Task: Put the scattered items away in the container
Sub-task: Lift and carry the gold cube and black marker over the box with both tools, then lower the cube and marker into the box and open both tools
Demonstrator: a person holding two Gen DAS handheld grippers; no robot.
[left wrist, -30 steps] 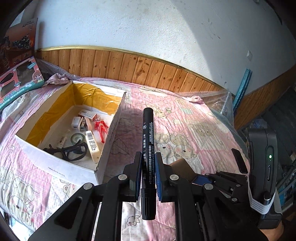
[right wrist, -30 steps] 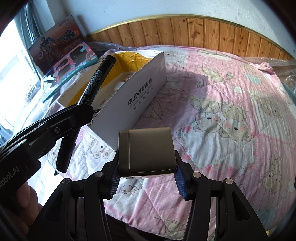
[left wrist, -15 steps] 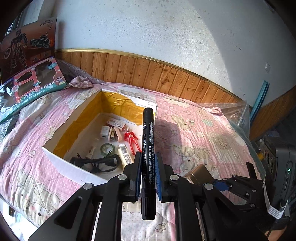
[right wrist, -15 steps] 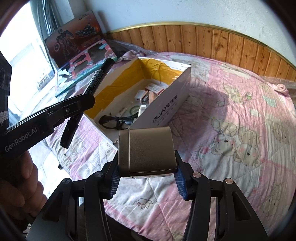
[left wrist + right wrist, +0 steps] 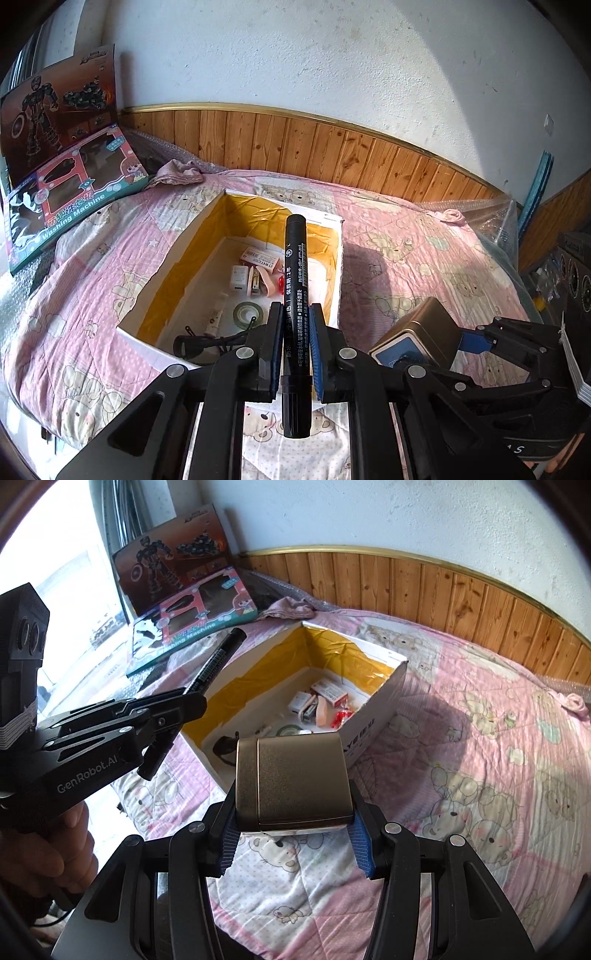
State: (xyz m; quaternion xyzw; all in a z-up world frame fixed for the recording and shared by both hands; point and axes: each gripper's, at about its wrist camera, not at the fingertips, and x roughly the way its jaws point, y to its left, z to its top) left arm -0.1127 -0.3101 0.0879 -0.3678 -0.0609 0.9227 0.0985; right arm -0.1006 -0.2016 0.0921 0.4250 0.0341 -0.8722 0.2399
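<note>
Our left gripper (image 5: pixel 293 343) clamped on black marker pen (image 5: pixel 294 266); right gripper (image 5: pixel 293 834) pinching bronze metal tin (image 5: pixel 291 779), both seemingly above white yellow-lined cardboard box (image 5: pixel 380 698).

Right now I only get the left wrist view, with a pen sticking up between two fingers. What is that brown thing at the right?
Observer: A tin with a plain brown top; the right gripper is shut on its sides.
Visitor: Who holds the gripper with my pen?
Observer: A hand grips the left gripper, the one shut on the pen, from below.
Visitor: Is anything printed on the box?
Observer: Yes, the box has letters on its outer wall, partly hidden behind the tin.
</note>
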